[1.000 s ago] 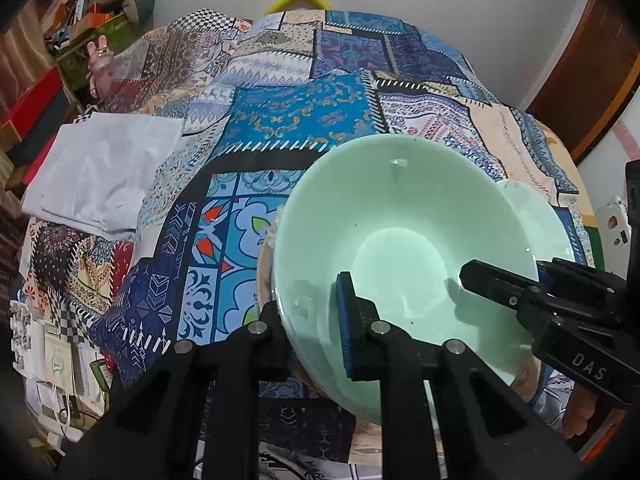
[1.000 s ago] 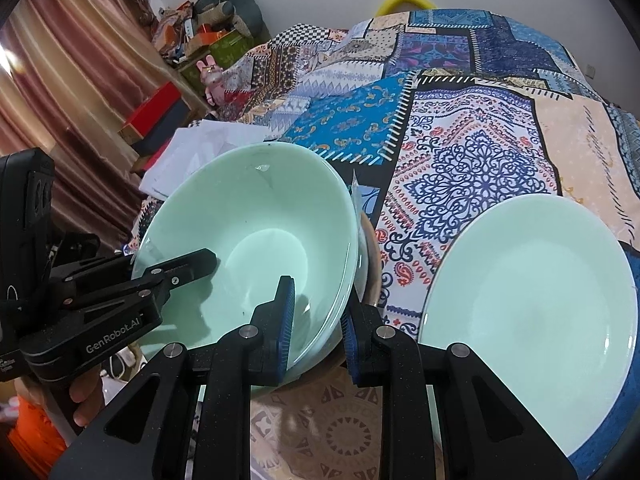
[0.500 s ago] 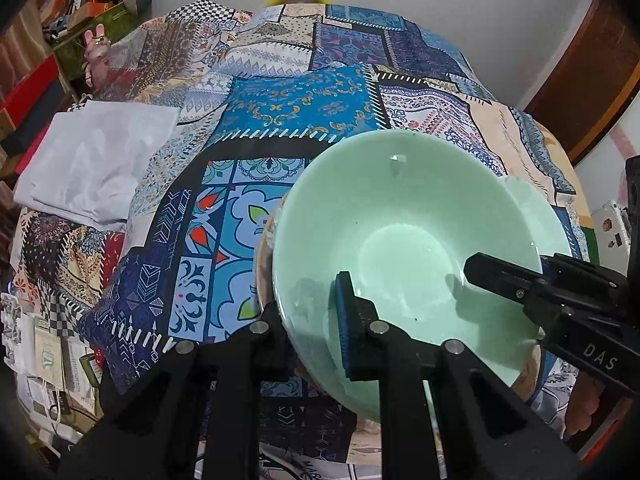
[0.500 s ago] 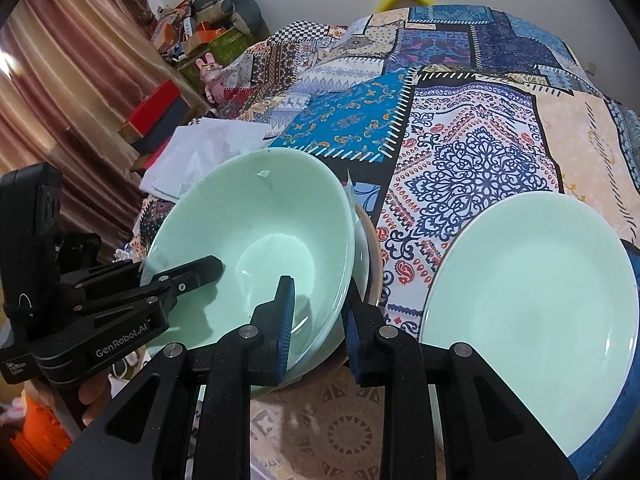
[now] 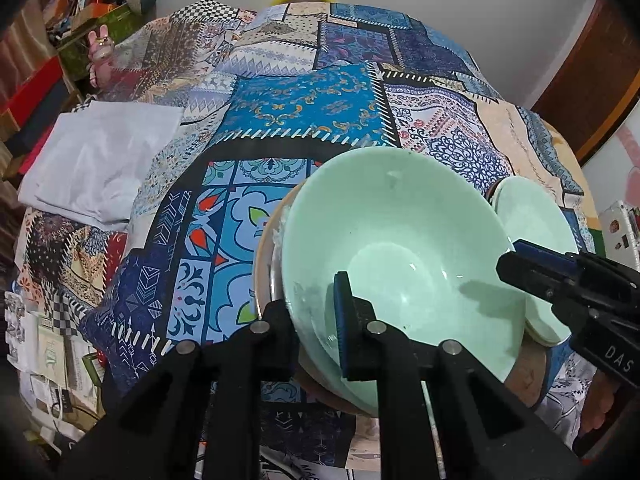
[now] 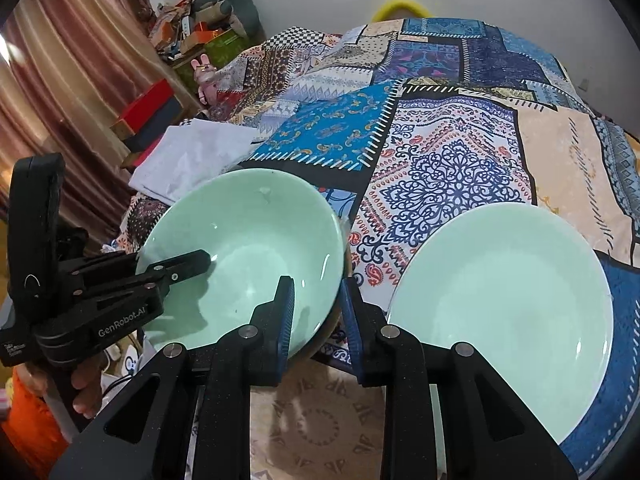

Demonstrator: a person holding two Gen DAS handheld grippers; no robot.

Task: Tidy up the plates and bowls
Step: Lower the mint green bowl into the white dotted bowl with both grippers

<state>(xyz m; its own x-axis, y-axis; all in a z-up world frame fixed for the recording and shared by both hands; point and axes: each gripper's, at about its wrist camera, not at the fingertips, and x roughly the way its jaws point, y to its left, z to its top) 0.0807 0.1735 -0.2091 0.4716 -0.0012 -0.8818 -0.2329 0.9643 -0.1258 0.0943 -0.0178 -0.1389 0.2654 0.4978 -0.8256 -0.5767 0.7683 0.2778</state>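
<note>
Left wrist view: a pale green bowl [image 5: 400, 240] is seen filling the middle, over a patchwork cloth [image 5: 300, 112]
Left gripper [image 5: 312, 292]: clenched on the near rim of the bowl, one blue pad [image 5: 342, 312] laid against the inside wall, the other finger set outside it
Right gripper [image 6: 316, 284]: the bowl's right rim is straddled, one pad inside, one outside; whether the rim is pinched or merely bracketed cannot be told
Bowl: caught at two places on its rim, one gripper on each side, mouth turned up, nothing seen inside
Under the bowl: the rim of a tan dish [image 5: 262, 272] is shown beneath its left edge; how many pieces are stacked there cannot be made out
Plate [image 6: 500, 300]: pale green, laid flat on the cloth just to the right of the bowl, touched by neither gripper
Right wrist view: the left gripper is seen coming in from the left, its finger reaching over the bowl's far rim, a hand [image 6: 84, 392] wrapped below it
White cloth [image 5: 100, 160]: spread out on the left part of the patchwork, well apart from bowl and plate
</note>
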